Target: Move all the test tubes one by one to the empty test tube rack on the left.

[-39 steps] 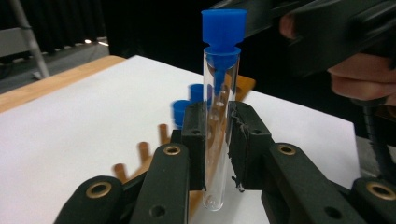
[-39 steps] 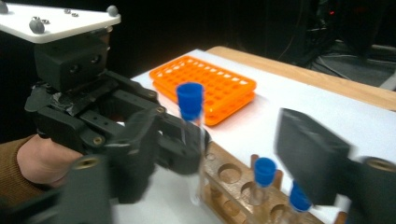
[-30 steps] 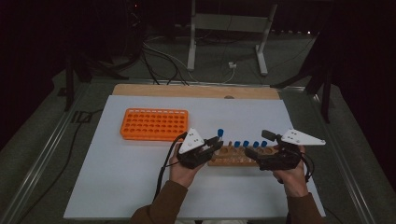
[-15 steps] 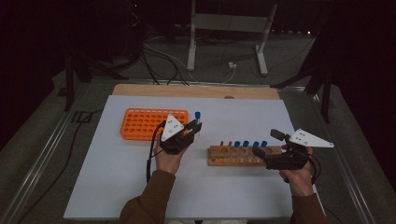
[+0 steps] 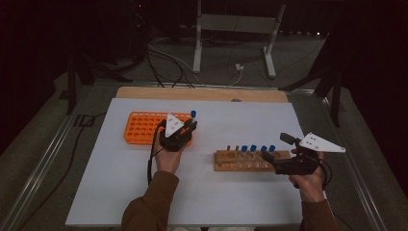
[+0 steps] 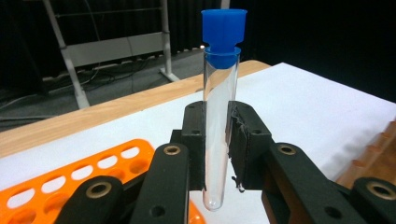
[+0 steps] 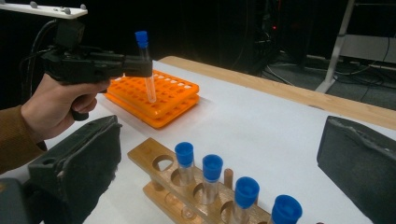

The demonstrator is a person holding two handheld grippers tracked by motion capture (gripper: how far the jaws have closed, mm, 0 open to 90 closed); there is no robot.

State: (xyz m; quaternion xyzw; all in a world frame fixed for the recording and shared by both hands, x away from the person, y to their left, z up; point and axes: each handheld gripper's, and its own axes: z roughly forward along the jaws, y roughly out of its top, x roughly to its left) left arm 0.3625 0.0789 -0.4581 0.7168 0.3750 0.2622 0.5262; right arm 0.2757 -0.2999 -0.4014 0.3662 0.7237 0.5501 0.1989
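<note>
- The table [image 5: 120, 192], under its white sheet, carries two racks well apart: an orange rack [image 5: 144, 127] at the left and a wooden rack [image 5: 240, 161] nearer the right hand.
- The orange rack shows no tubes in the holes that can be seen, so the move from wood to orange looks barely begun; four blue-capped tubes [image 7: 212, 175] stand in the wooden rack, with at least two holes free at its left end.
- The left tool [image 5: 185, 130] is clamped on a clear test tube [image 6: 218, 126] with a blue cap [image 6: 223, 32], held upright above the near right corner of the orange rack, its round bottom not yet in a hole.
- The right tool [image 5: 275, 166] hangs with its jaws spread wide and nothing between them, just beside the right end of the wooden rack.
- A second ago both tools were at the wooden rack; since then the left one has carried the tube away leftward to the orange rack, while the right one has hardly shifted.
- Left to do, as I judge it: seat this tube, then fetch the other four.
</note>
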